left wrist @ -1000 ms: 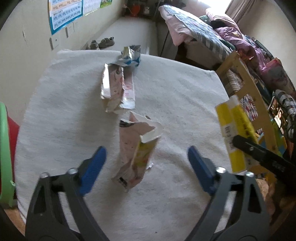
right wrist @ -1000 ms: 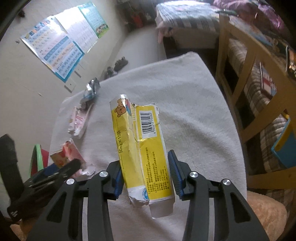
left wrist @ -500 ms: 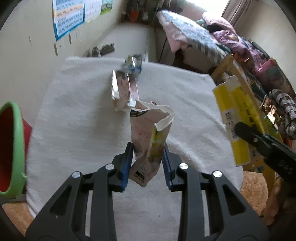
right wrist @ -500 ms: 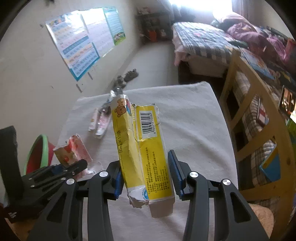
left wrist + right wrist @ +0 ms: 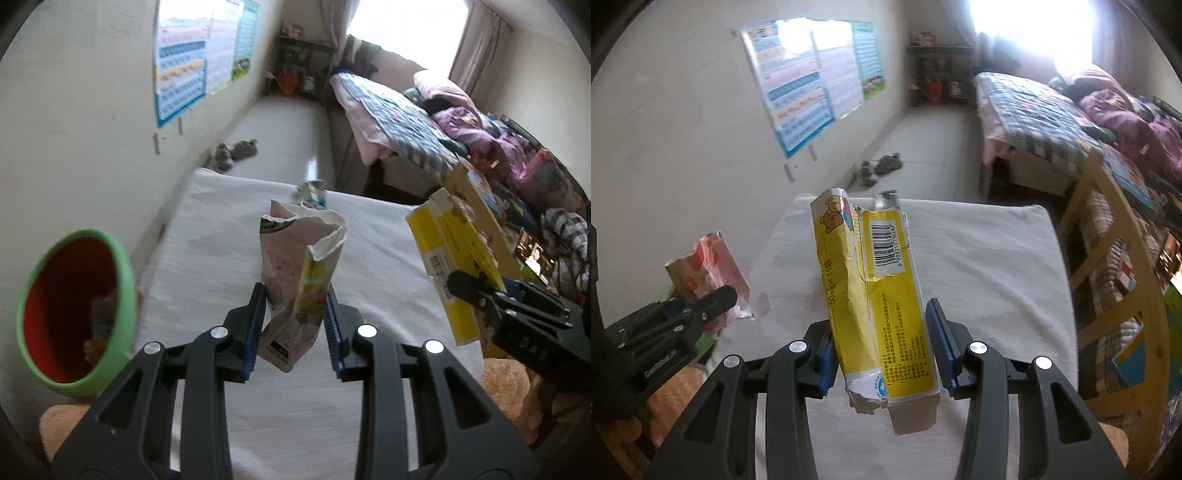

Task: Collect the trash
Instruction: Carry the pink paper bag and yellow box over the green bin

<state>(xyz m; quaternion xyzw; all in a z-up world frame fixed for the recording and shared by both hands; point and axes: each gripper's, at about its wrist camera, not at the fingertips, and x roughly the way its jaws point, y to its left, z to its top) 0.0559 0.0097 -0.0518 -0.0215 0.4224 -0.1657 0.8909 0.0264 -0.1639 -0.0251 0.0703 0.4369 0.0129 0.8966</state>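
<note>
— So, what has the left gripper (image 5: 293,326) got?
— Its blue pads pinch a torn pink carton (image 5: 297,284), upright at the centre of the left wrist frame, lifted above the white towel (image 5: 218,266).
— And the right gripper (image 5: 882,349)?
— Closed on a crumpled yellow box (image 5: 882,291), barcode facing the camera, mid-frame.
— Where's the bin?
— A green-rimmed red bin (image 5: 74,308) sits at the lower left of the left view. A crumpled wrapper (image 5: 310,192) lies at the towel's far edge, upper centre.
</note>
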